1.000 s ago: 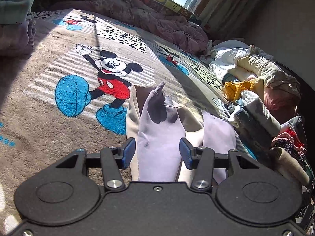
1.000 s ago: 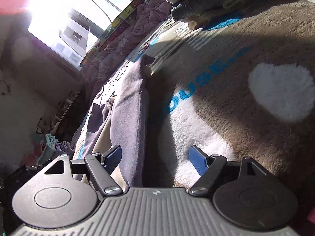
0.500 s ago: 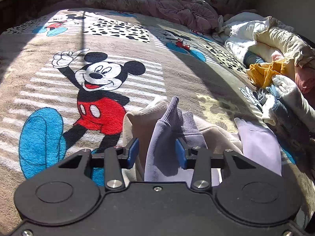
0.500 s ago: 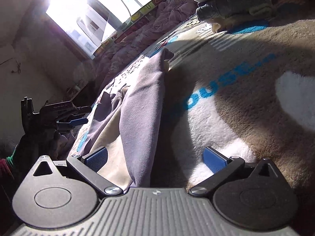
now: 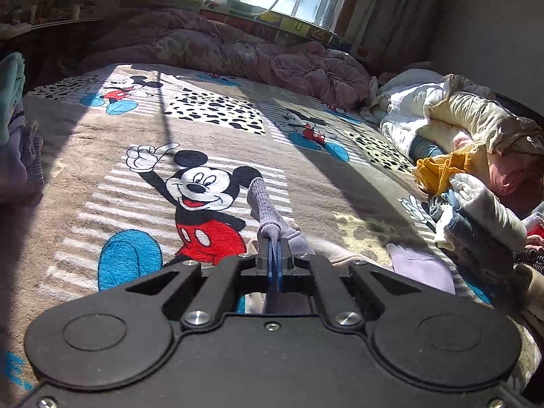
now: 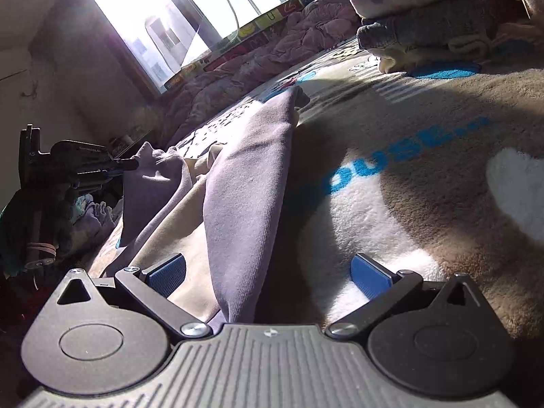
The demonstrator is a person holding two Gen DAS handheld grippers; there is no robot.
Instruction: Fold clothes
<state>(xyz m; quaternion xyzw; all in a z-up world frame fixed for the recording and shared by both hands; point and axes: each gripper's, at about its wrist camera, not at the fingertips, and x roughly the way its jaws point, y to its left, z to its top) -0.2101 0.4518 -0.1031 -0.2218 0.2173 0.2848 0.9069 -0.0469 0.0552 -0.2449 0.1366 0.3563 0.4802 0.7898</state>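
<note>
A lavender and cream garment (image 6: 248, 183) lies on the Mickey Mouse blanket (image 5: 210, 156). My left gripper (image 5: 274, 255) is shut on a lavender cuff of the garment (image 5: 263, 204), which sticks up past the blue pads. The left gripper also shows in the right wrist view (image 6: 129, 165), pinching and lifting that part of the cloth. My right gripper (image 6: 268, 272) is open, low over the bed, with a long lavender fold of the garment running between its blue pads (image 6: 369, 275).
A pile of unfolded clothes (image 5: 469, 170) lies along the bed's right side. A pink quilt (image 5: 238, 51) is bunched under the window. Folded clothes (image 5: 13, 129) stack at the left. Grey and cream clothes (image 6: 421, 23) lie ahead of the right gripper.
My left gripper closed on the lavender cuff and lifted it. My right gripper opened wider and stayed over the fold.
</note>
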